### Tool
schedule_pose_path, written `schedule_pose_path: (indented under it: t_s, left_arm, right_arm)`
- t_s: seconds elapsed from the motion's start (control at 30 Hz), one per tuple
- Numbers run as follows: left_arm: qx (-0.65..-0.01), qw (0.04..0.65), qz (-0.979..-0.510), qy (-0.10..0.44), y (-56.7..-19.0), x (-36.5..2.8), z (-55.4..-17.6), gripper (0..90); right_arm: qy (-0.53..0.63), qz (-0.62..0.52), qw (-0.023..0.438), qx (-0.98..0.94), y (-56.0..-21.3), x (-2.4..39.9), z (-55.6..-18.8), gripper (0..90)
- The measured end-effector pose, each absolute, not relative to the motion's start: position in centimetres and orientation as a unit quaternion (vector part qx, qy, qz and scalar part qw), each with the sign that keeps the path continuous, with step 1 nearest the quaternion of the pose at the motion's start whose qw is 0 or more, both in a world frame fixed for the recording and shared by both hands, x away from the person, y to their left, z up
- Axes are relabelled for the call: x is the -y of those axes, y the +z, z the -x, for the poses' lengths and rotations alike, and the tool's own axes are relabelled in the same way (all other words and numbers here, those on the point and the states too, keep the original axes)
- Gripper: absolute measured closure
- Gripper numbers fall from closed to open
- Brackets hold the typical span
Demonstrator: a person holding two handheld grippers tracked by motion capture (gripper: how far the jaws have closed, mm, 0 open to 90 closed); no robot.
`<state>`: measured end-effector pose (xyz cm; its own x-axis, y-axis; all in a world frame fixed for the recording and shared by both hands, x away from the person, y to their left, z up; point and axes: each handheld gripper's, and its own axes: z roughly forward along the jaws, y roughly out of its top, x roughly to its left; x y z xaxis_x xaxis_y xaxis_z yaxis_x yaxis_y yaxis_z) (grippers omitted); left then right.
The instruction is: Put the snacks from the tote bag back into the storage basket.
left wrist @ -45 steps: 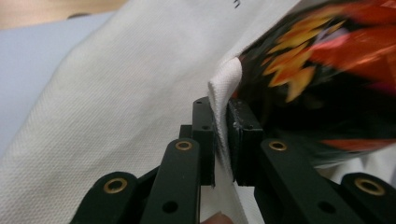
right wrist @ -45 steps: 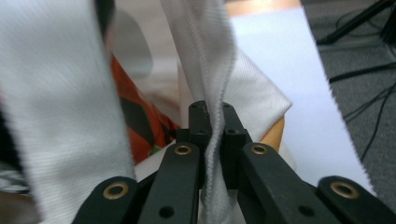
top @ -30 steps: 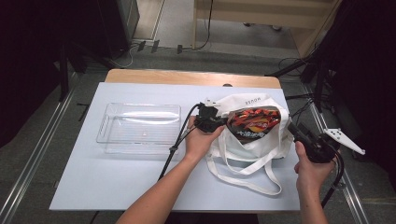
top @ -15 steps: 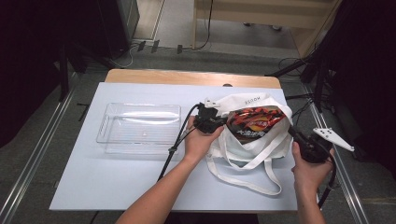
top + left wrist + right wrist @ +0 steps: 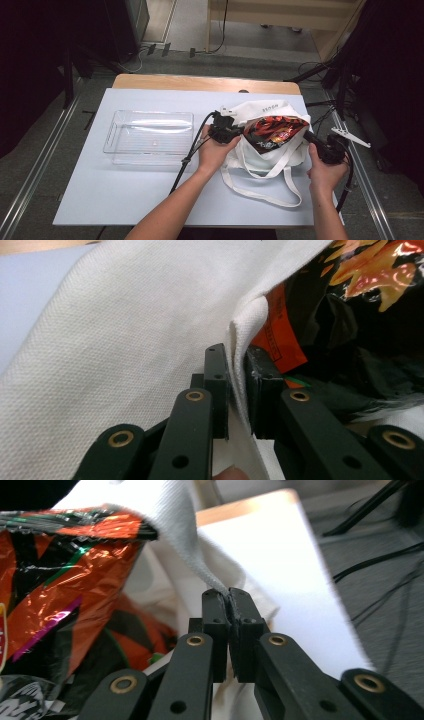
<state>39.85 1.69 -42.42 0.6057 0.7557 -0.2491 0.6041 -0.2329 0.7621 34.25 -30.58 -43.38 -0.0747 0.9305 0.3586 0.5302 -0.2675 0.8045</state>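
As the white canvas tote bag (image 5: 265,150) lay on the right half of the table (image 5: 125,200) with its mouth propped wide, my right claw (image 5: 306,134) had just snapped closed on the right rim of that mouth. A second ago its jaws stood apart, a little off the cloth on the right; in the right gripper view they now met flat on a fold of the cotton edge (image 5: 212,582), with nothing else between them. My left claw (image 5: 239,131) had not shifted at all: it was clamped on the left rim as before, and the left gripper view showed the hem (image 5: 239,360) squeezed between its two pads.

Inside the bag sat the orange-and-black foil snack packet (image 5: 274,131), crinkled, its top showing at the opening. I judged that the bag was now held from both sides, so the mouth could be kept stretched or the whole bag lifted and tipped to bring the packet out. The packet itself was untouched by either claw.

The bag's long handles (image 5: 260,187) trailed toward me, on the near side. To the left of it, well apart from the cloth, stood the clear plastic tray (image 5: 116,136), with nothing in it, the likely place for the packet. The left claw's cable (image 5: 192,150) ran down along my forearm between tray and bag.
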Motion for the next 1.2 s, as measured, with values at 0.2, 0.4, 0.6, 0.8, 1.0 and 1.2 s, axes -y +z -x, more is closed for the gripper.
schedule_pose_path:
  t_s: [0.2, 0.4, 0.6, 0.8, 1.0, 1.2]
  left_arm:
    - [-0.433, 0.436, -0.784, 0.087, -42.5, -1.8, -39.9, 81.0]
    - [-0.433, 0.431, -0.787, 0.092, -42.7, -2.0, -39.9, 81.0]
    - [-0.435, 0.427, -0.788, 0.089, -42.9, -1.8, -39.8, 80.8]
    - [-0.435, 0.422, -0.790, 0.089, -43.1, -1.8, -39.8, 80.6]
    - [-0.436, 0.421, -0.790, 0.090, -43.2, -1.8, -39.7, 81.5]
    - [-0.442, 0.421, -0.787, 0.088, -43.3, -1.9, -39.7, 82.1]
  right_arm:
    - [0.491, -0.641, 0.234, -0.541, -42.6, 30.8, -33.6, 88.9]
    - [0.545, -0.608, 0.284, -0.503, -40.7, 30.9, -32.0, 89.2]
    - [0.508, -0.640, 0.260, -0.515, -40.4, 31.1, -34.1, 89.9]
    - [0.493, -0.638, 0.257, -0.533, -40.7, 30.2, -35.0, 89.9]
    - [0.419, -0.667, 0.203, -0.581, -45.3, 29.3, -37.3, 89.6]
    - [0.407, -0.664, 0.172, -0.604, -46.1, 29.9, -38.0, 88.6]
